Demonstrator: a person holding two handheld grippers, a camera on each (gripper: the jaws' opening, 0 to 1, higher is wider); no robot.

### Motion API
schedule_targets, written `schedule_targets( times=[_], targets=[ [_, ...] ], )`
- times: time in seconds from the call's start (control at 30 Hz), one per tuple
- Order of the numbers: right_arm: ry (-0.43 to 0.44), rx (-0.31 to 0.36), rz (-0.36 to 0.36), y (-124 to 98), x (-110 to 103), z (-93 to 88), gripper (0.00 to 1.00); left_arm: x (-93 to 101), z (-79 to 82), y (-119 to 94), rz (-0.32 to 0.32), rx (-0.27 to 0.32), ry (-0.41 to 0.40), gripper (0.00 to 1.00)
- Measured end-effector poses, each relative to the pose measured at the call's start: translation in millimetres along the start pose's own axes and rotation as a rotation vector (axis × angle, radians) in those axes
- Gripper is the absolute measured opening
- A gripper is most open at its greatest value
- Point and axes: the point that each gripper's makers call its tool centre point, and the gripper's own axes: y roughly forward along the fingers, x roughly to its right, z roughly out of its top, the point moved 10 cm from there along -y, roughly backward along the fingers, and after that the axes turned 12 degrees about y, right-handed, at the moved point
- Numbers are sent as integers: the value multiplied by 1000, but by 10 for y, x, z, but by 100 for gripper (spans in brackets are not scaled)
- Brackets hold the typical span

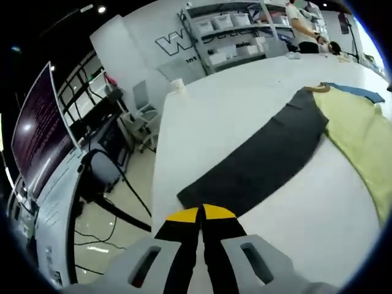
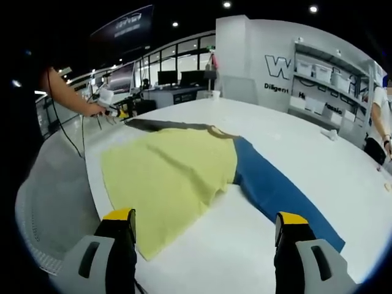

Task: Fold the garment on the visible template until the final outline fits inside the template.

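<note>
Yellow garment lies spread flat on the white table, reaching close to the table's near edge in the right gripper view. One side of it overlaps a blue template strip that runs away diagonally across the tabletop; at its far end a dark grey cloth strip stretches toward the person's hand at the table's rim. In the left gripper view the same grey strip runs diagonally from just ahead of the jaws to the yellow garment, with a sliver of the blue strip past it.

The left gripper has its yellow-tipped jaws pressed together right at the near end of the grey strip; whether any cloth is pinched between them I cannot tell. The right gripper has its jaws spread wide, nothing between them, above the garment's near corner.

Shelving along the back wall carries rows of white storage bins; their contents cannot be made out. Bare white tabletop lies open beyond the blue strip.
</note>
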Motion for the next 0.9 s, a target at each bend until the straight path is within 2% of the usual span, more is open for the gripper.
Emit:
schedule_targets(
  times=[0.2,0.6,0.67,0.9],
  targets=[
    [-8,2,5,17,-23,27,93,-14,-45,-13,6,-6,2,6],
    [-14,-11,15,13,-60,-14,93,159,-68,-31,-46,-5,37,6],
    [-19,-12,17,20,-69,-13,93,207,-61,-36,-65,1,35,6],
    [-20,-21,36,48,-100,-20,91,344,8,-65,-133,41,114,6]
  ],
)
